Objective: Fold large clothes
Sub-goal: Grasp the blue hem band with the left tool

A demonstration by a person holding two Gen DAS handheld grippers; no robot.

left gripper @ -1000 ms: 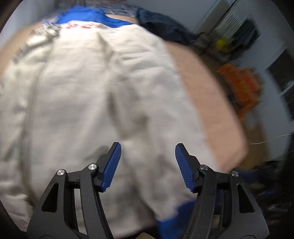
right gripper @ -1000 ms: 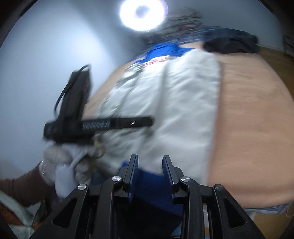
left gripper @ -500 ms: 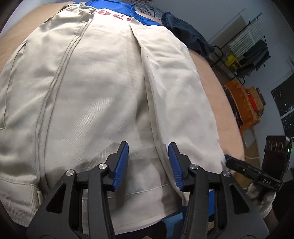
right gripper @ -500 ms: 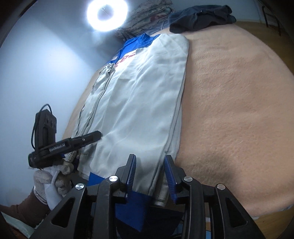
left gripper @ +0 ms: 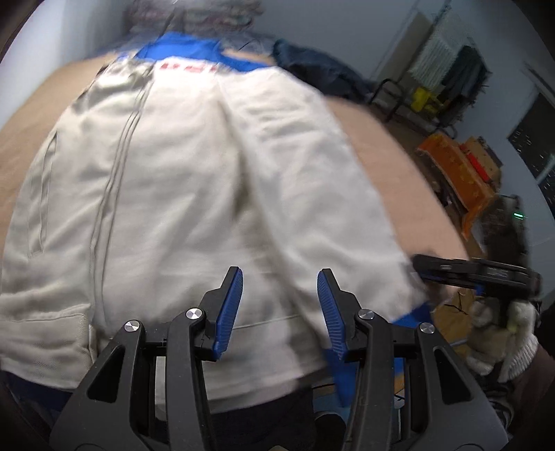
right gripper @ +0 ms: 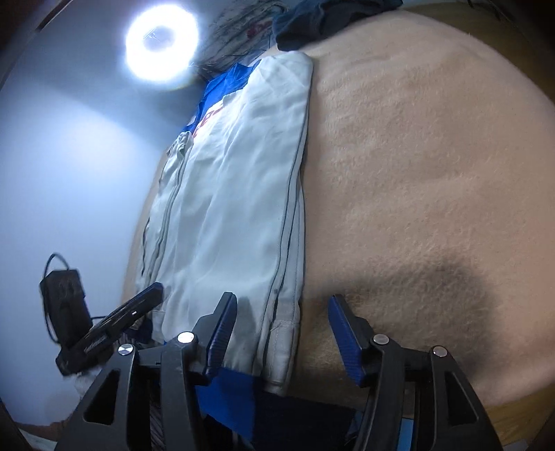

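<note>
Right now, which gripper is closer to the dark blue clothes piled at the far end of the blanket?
Cannot tell. Both the left gripper and right gripper sit at the jacket's near hem, far from the dark clothes.

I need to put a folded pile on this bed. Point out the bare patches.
The widest bare stretch is the tan blanket to the right of the pale jacket, running from the dark clothes at the far end to the near edge. A narrower strip lies left of the jacket. The near hem is crowded by both tools.
</note>
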